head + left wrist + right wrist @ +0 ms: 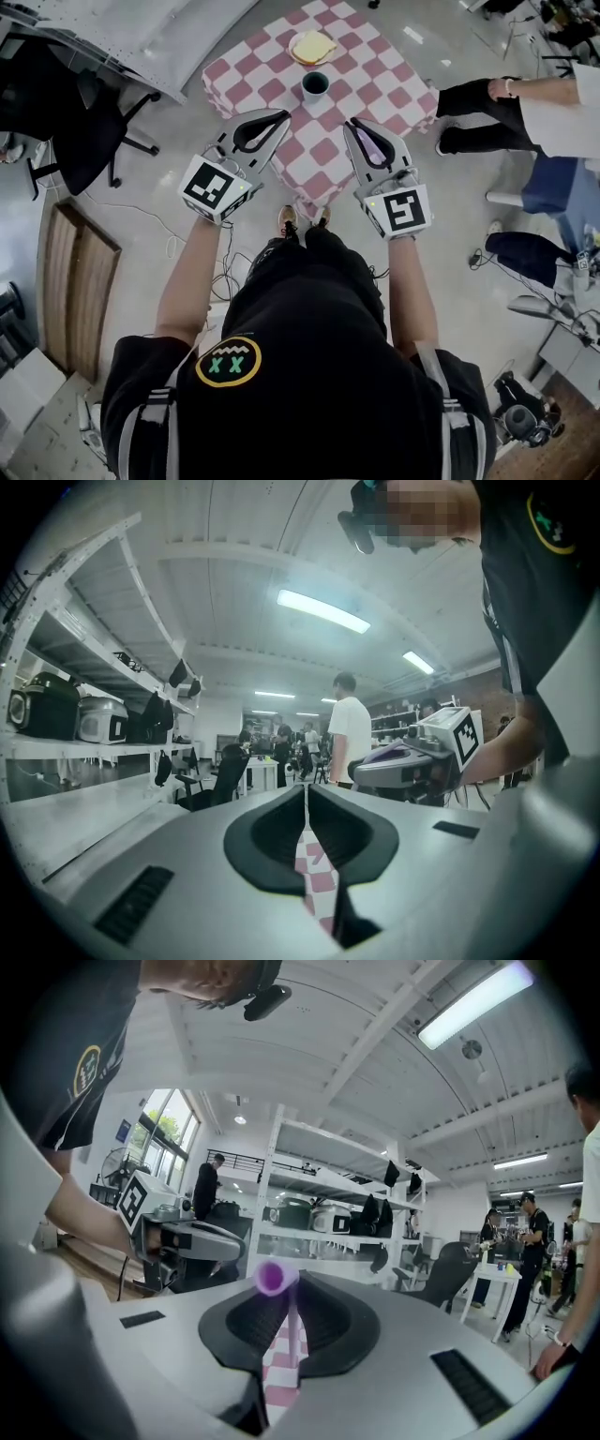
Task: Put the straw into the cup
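Checkered table (375, 105), cup (315, 85), right gripper (352, 126) clamping purple straw (273, 1278)

Head view looks steeply down over left gripper (279, 119), right gripper (353, 128), table (375, 84) beyond. Gripper views face along their jaws, each catching the other.

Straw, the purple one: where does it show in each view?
Head view: straw in the right claw, right of centre.
Left gripper view: probably the purple streak on the right claw.
Right gripper view: centre, clamped.
Shared: checkered tablecloth.
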`<state>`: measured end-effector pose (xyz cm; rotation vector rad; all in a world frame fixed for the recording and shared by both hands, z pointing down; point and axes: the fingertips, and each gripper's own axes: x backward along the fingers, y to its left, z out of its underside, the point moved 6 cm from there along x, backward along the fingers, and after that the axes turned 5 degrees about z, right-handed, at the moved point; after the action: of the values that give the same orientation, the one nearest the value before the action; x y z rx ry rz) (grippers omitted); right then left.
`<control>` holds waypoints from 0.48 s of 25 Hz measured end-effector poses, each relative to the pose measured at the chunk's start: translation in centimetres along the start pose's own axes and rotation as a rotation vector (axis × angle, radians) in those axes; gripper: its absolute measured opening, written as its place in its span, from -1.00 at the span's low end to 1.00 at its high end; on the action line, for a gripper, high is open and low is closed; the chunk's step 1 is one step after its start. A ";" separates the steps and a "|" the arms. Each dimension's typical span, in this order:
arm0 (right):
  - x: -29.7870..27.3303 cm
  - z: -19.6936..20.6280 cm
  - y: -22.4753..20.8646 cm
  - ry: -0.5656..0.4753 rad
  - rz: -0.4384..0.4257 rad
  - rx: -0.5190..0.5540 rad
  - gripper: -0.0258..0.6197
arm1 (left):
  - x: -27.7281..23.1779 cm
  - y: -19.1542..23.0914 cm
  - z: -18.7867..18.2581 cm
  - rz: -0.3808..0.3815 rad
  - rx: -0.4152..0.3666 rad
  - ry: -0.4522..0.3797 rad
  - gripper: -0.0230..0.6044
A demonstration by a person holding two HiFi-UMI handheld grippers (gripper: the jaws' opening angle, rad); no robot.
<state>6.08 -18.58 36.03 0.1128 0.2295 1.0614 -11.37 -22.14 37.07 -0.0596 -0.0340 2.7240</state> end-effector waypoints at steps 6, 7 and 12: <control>-2.6 1.4 -2.5 -0.006 -0.023 -0.015 -0.76 | -2.5 1.9 0.8 -0.020 -0.017 0.008 -0.83; -3.2 1.7 -2.9 -0.011 -0.030 -0.014 -0.76 | -3.1 2.3 1.1 -0.022 -0.023 0.007 -0.83; -6.2 2.8 -4.8 -0.054 -0.068 -0.010 -0.76 | -6.0 4.0 2.3 -0.043 -0.051 -0.019 -0.83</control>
<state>7.99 -26.26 38.58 0.1239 0.1778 0.9901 -7.65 -28.27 39.49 -0.0465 -0.1087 2.6807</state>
